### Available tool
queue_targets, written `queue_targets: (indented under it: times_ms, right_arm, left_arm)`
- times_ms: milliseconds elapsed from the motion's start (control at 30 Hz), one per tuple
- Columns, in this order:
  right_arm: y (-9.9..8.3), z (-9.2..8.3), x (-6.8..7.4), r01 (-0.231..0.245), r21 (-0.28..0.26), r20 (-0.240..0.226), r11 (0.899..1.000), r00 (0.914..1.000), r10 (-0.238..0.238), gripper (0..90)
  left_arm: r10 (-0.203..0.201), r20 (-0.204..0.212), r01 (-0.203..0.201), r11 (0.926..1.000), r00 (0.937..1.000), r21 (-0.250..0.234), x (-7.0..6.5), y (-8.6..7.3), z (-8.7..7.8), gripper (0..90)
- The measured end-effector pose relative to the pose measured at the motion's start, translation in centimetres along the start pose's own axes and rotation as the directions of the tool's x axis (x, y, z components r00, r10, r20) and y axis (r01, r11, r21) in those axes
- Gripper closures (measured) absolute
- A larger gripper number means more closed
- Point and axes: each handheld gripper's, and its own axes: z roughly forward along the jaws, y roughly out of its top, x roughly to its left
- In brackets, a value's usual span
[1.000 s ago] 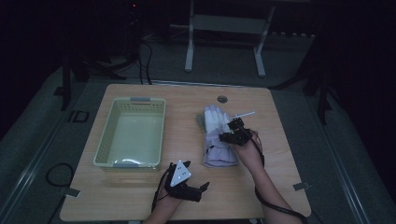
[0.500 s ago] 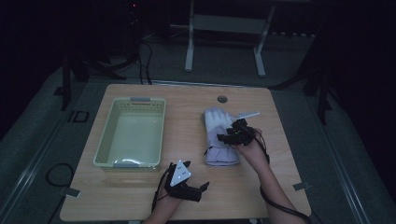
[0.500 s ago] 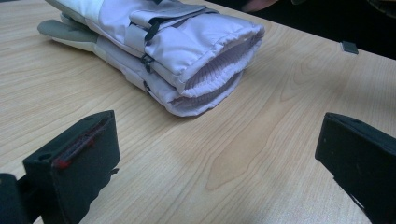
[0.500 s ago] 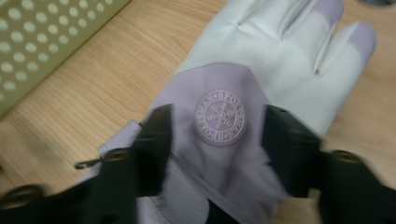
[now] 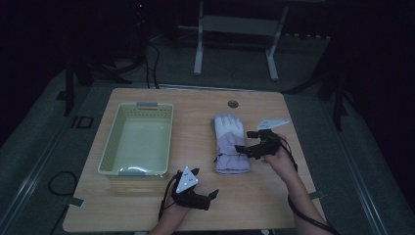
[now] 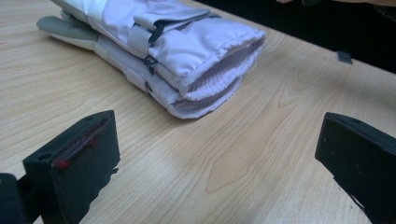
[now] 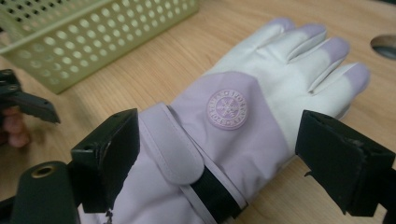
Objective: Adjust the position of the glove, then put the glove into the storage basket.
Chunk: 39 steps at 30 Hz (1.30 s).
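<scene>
Two gloves stacked on the tabletop (image 5: 274, 196), just released.
Right gripper (image 5: 250, 148) jaws have just opened, straddling the gloves (image 5: 229, 142) unpressed; left gripper (image 5: 208, 196) gapes nearby. Next likely: regrip and carry them to the basket (image 5: 110, 147).

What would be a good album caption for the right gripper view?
Open right gripper poised over a lilac-and-white glove on the wooden table, green basket beyond.

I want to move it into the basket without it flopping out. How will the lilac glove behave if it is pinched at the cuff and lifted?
The glove looks padded and soft, so its fingers will probably droop. Its smooth shell may slip a little; the strap looks grippier. It lies flat on the table, so it is unlikely to roll.
</scene>
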Motion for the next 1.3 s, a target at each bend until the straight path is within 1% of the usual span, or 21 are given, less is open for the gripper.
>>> queue_targets:
  times_ms: [100,133,233,300,333,367,400,433,467,500,600,633,700,767,833,933,1000,1033,1133,1233,1300]
  right_arm:
    - [-0.1,-1.2,-0.7,-0.029,0.031,-0.024,0.999,0.9993,0.030,14.3]
    - [-0.2,-1.6,-0.7,-0.009,0.032,-0.018,0.999,0.9998,0.010,14.3]
    - [-0.4,-2.6,-0.7,0.043,-0.034,0.003,0.998,0.9991,-0.043,13.7]
    - [-0.5,-3.4,-0.6,0.118,-0.102,0.065,0.988,0.9917,-0.111,13.8]
    - [-0.5,-3.6,-0.6,0.127,-0.114,0.077,0.985,0.9899,-0.119,13.8]
    - [-0.6,-4.0,-0.6,0.137,-0.141,0.104,0.980,0.9869,-0.123,13.8]
    - [-0.6,-4.2,-0.6,0.144,-0.136,0.126,0.980,0.9838,-0.127,13.8]
    - [-0.6,-4.4,-0.7,0.137,-0.109,0.134,0.984,0.9835,-0.122,13.7]
    - [-0.6,-4.5,-0.7,0.121,-0.095,0.139,0.988,0.9845,-0.107,13.7]
    - [-0.6,-4.6,-0.9,0.090,-0.084,0.111,0.992,0.9906,-0.080,13.6]
    - [-0.8,-4.8,-1.3,0.046,-0.093,0.086,0.995,0.9956,-0.038,14.1]
    - [-0.8,-4.8,-1.4,0.040,-0.097,0.084,0.994,0.9960,-0.032,14.1]
    - [-0.9,-4.9,-1.5,0.068,-0.125,0.123,0.990,0.9910,-0.052,13.8]
    - [-0.9,-4.8,-1.6,0.069,-0.128,0.119,0.989,0.9914,-0.054,13.7]
    - [-0.8,-4.6,-1.9,0.062,-0.119,0.091,0.991,0.9945,-0.051,13.9]
    - [-0.8,-4.4,-2.2,0.038,-0.121,0.079,0.992,0.9965,-0.029,13.8]
    - [-0.8,-4.2,-2.5,0.025,-0.125,0.059,0.992,0.9981,-0.018,12.2]
    - [-0.8,-4.0,-2.6,0.018,-0.125,0.064,0.992,0.9979,-0.010,12.0]
    - [-0.8,-3.3,-2.6,0.027,-0.118,0.044,0.993,0.9988,-0.022,10.7]
    - [-0.7,-2.4,-2.6,0.039,-0.099,0.063,0.994,0.9975,-0.033,12.9]
    - [-0.6,-1.9,-2.9,0.046,-0.091,0.077,0.995,0.9963,-0.039,14.9]
  left_arm:
    - [-0.010,0.014,0.010,0.9999,0.9999,0.003,0.2,0.1,0.1,0.0]
    - [-0.008,0.028,0.008,0.9998,0.9996,0.020,0.2,0.2,0.2,0.0]
    - [-0.005,0.063,0.002,0.9991,0.9980,0.043,0.1,0.8,0.3,0.0]
    - [0.003,0.086,-0.009,0.9979,0.9963,0.064,0.0,1.5,0.4,0.0]
    - [0.024,0.092,-0.029,0.9980,0.9954,0.055,-0.2,1.9,0.5,0.0]
    - [0.050,0.077,-0.054,0.9974,0.9958,0.048,-0.4,2.2,0.6,0.0]
    - [0.078,0.053,-0.081,0.9949,0.9955,0.059,-0.5,2.7,0.7,0.0]
    - [0.094,0.035,-0.095,0.9937,0.9950,0.059,-0.6,3.0,0.8,0.0]
    - [0.096,0.024,-0.098,0.9914,0.9951,0.087,-0.7,3.6,1.0,0.0]
    - [0.088,0.019,-0.090,0.9921,0.9959,0.087,-0.7,3.9,1.1,0.0]
    - [0.052,-0.028,-0.048,0.9932,0.9983,0.106,-0.7,5.3,1.1,0.0]
    - [0.044,-0.027,-0.042,0.9954,0.9987,0.086,-0.7,5.9,1.1,0.0]
    - [0.035,-0.005,-0.034,0.9970,0.9994,0.070,-0.6,6.8,1.2,0.0]
    - [0.020,0.026,-0.021,0.9983,0.9995,0.054,-0.3,7.8,1.5,0.0]
    - [0.065,-0.007,-0.064,0.9973,0.9979,0.037,-0.2,8.7,2.0,0.0]
    - [0.092,-0.020,-0.091,0.9948,0.9956,0.047,0.6,9.9,2.9,0.0]
    - [0.054,0.024,-0.056,0.9972,0.9982,0.050,1.5,10.6,3.6,0.1]
    - [0.038,0.066,-0.041,0.9982,0.9971,0.043,1.9,10.9,3.9,0.1]
    - [0.030,0.091,-0.034,0.9985,0.9954,0.043,3.3,11.5,5.0,0.1]
    - [0.030,0.057,-0.034,0.9958,0.9979,0.085,4.6,11.7,6.4,0.1]
    - [0.030,0.045,-0.033,0.9972,0.9986,0.067,5.5,11.7,6.8,8.4]
